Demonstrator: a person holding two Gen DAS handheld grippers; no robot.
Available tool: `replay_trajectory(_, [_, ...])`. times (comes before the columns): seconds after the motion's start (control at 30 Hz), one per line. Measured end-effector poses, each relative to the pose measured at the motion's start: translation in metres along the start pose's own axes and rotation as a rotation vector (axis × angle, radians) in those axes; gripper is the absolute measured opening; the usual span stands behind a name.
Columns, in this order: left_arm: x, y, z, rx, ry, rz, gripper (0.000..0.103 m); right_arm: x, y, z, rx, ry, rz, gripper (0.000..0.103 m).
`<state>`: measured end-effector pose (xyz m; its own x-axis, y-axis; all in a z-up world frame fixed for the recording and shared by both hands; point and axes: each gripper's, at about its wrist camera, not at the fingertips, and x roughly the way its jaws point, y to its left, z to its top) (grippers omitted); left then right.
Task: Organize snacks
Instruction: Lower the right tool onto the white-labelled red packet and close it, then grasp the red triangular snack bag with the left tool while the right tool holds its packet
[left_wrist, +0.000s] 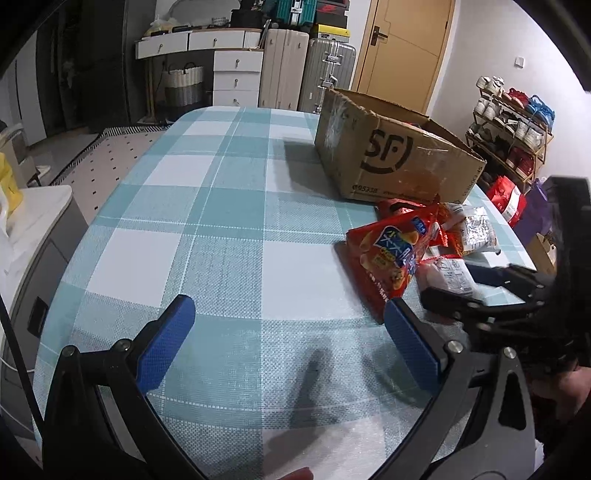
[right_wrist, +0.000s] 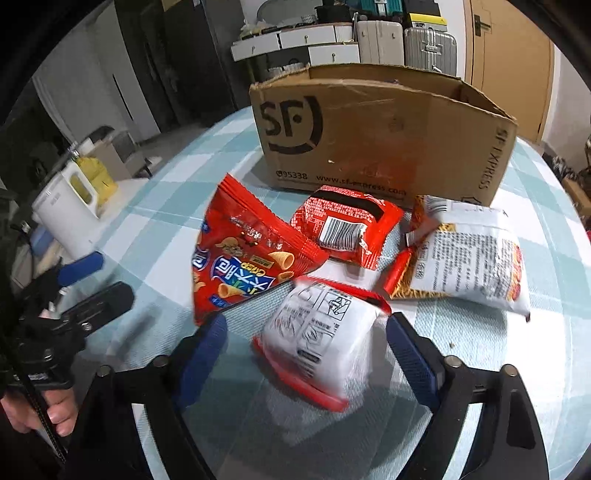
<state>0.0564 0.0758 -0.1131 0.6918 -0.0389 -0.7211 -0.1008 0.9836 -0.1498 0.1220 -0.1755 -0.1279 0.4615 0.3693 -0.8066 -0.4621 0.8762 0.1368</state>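
On the checked tablecloth (left_wrist: 221, 192), snack packets (right_wrist: 317, 332) front a cardboard box (right_wrist: 369, 140).

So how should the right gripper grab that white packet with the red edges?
Grip the white packet across its puffy middle, coming from the near side along the table. It lies nearly flat between the open fingers of the right gripper, and its soft sides face the pads. The sealed red edges are probably too thin and slippery to pinch well.

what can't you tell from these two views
- Inside of the cardboard box: near wall hides it in both views.
- White snack pack between the right gripper fingers: motion-blurred, contact unclear.
- Small red pack: front faces down.
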Motion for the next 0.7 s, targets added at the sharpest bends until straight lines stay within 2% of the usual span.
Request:
replay_trajectory(0.07, [0.000,0.003,-0.001,-0.005,0.001,0.000,0.102,0.005,0.006,0.001,-0.039,0.002,-0.049,0.060])
replay_trajectory(0.13, [0.003,0.006,-0.001,-0.012,0.006,0.002,0.102,0.007,0.011,0.001,-0.082,-0.003,-0.079,0.047])
replay_trajectory(0.23, [0.008,0.008,0.000,-0.020,0.016,0.005,0.102,0.005,0.007,-0.001,-0.058,-0.020,-0.022,0.044])
replay_trajectory(0.6, [0.010,-0.002,0.005,-0.011,0.030,-0.010,0.102,-0.011,-0.010,-0.008,0.010,-0.064,0.048,0.044])
replay_trajectory(0.7, [0.011,-0.009,0.006,0.000,0.039,-0.018,0.102,-0.014,-0.017,-0.011,0.057,-0.069,0.108,0.044])
